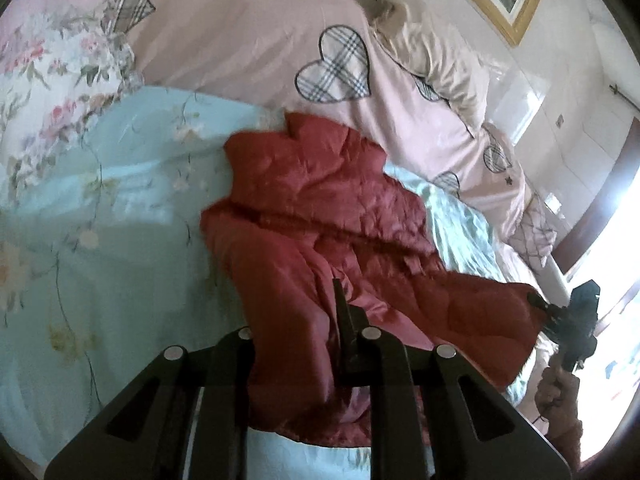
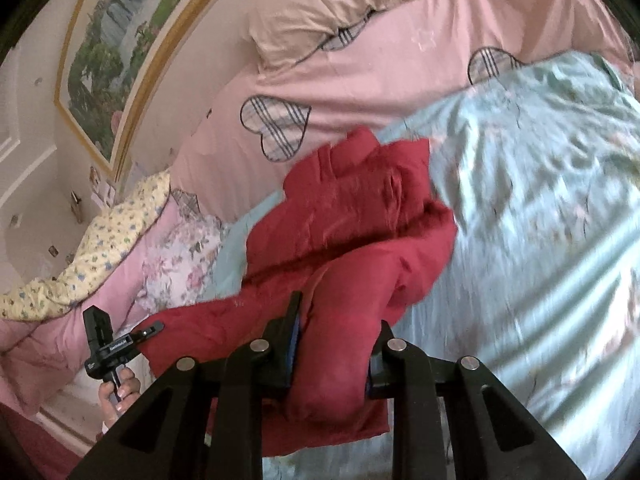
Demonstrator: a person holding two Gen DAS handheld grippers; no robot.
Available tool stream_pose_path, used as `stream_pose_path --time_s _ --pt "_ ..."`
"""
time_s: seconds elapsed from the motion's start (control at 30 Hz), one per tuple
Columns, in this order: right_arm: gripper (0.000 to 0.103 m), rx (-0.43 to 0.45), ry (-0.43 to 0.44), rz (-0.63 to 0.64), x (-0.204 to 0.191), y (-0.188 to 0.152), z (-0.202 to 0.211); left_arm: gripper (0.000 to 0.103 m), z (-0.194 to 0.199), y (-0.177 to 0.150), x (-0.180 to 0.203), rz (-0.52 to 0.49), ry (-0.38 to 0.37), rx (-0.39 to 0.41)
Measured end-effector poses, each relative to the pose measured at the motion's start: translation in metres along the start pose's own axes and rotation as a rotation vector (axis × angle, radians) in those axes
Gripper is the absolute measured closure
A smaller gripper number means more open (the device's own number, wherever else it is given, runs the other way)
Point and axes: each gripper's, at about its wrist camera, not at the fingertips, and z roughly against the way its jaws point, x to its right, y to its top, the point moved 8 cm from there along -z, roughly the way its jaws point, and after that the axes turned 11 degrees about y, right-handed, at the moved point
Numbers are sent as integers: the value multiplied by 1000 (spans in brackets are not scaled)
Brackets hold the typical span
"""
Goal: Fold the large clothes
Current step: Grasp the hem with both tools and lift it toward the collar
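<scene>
Both grippers hold the red quilted jacket (image 1: 320, 216) above the bed, mid-fold.

The left gripper (image 1: 304, 344) is clamped on a thick bunch of the jacket's near edge, cloth filling the gap between its fingers; the right gripper (image 2: 332, 344) grips a padded roll of the same jacket, likely a sleeve or hem corner. In the left wrist view the right gripper pinches the jacket's far corner at the right, so the near edge hangs stretched between the two. The rest of the jacket lies crumpled on the pale blue floral quilt (image 1: 120, 184), just below the pink heart-patterned duvet (image 1: 248, 40). I judge the fold barely begun: next, both held ends should be carried together toward the far end and laid flat, keeping the slippery padding from bunching.
</scene>
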Motion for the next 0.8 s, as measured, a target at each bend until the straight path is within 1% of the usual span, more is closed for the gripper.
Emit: stream_pose_path --time_s 0.1,0.2,0.3,0.37,0.57,0.8 --pt "81 23 -16 28 -1 15 -8 88 -5 12 0 5 22 15" --pt "81 25 -44 63 -1 26 -19 88 -11 25 2 9 30 26" --pt "80 23 -71 99 -2 36 -29 88 -18 36 5 0 55 41" --pt "80 24 -75 111 -2 41 -35 88 -24 42 7 -1 68 44" --pt "79 28 -74 95 9 64 -52 87 -40 60 11 -5 90 42" --pt "77 64 -63 57 22 96 -78 87 -64 87 13 15 109 42"
